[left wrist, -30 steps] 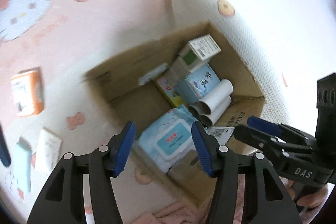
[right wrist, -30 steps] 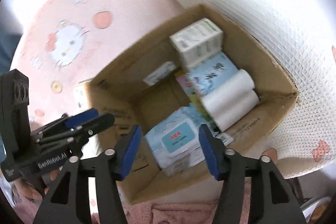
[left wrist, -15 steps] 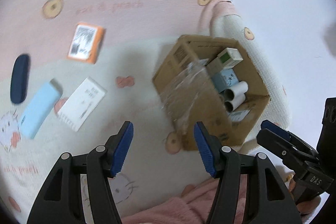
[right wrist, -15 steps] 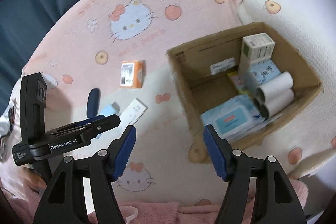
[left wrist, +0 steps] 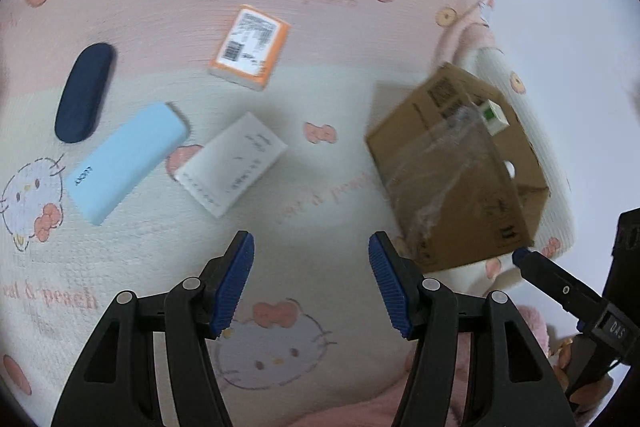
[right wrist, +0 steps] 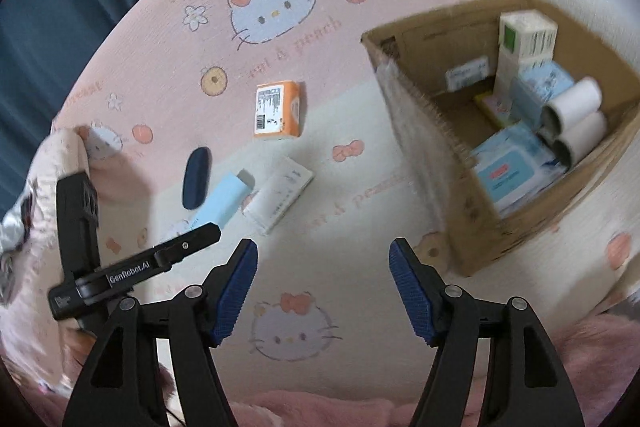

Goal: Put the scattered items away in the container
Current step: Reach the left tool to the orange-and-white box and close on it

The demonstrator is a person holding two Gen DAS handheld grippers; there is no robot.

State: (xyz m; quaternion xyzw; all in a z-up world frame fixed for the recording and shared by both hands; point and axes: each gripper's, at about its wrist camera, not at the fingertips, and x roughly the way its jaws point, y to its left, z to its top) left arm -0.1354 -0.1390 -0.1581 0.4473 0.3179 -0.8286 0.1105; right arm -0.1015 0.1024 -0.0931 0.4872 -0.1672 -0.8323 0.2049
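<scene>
Both grippers angle down over the patterned blanket (left wrist: 320, 99): left gripper (left wrist: 311, 283) with fingers apart and empty, right gripper (right wrist: 323, 287) still spreading, beside the cardboard box (right wrist: 472, 227).

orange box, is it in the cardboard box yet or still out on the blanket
Out. The orange box lies flat on the pink blanket, apart from the cardboard box, label side up.

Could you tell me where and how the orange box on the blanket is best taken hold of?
Probably from above, across its two long sides: the orange box lies flat, label up, apart from everything else, so both long edges are free.
</scene>
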